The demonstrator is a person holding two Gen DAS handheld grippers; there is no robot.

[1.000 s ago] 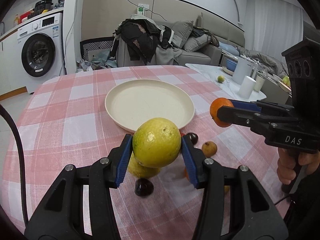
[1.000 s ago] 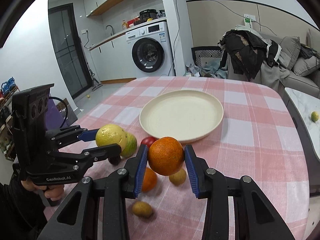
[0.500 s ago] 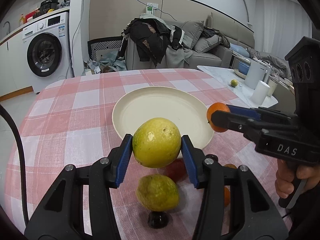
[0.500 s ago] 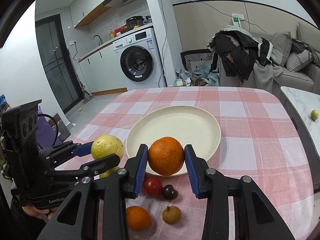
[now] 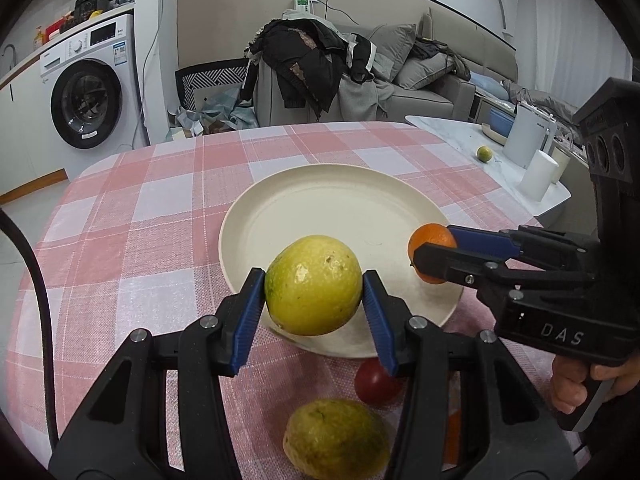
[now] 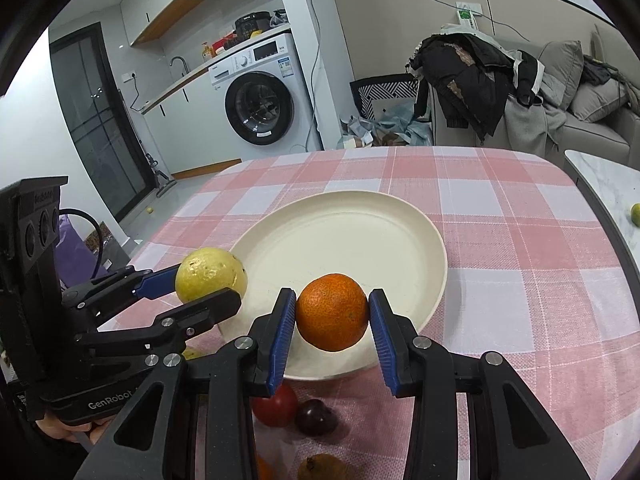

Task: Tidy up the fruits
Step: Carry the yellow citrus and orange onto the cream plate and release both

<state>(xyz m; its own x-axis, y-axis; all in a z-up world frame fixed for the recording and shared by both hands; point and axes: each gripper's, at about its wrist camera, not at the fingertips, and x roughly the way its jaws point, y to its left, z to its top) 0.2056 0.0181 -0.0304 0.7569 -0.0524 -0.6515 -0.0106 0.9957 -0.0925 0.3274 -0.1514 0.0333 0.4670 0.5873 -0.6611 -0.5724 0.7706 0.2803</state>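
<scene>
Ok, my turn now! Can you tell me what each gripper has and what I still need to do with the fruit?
Left gripper: shut on the yellow-green fruit, held over the plate's near edge.
Right gripper: shut on the orange, also over the near edge.
Plate: nothing lying on it yet.
On the tablecloth in front of the plate: a second yellow-green fruit, a red fruit, a dark plum-like fruit, and a brownish fruit.
Probably next: set both held fruits down, then fetch the rest.

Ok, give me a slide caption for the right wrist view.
Right gripper holds an orange over the cream plate's near rim while the left gripper brings a yellow citrus.
</scene>
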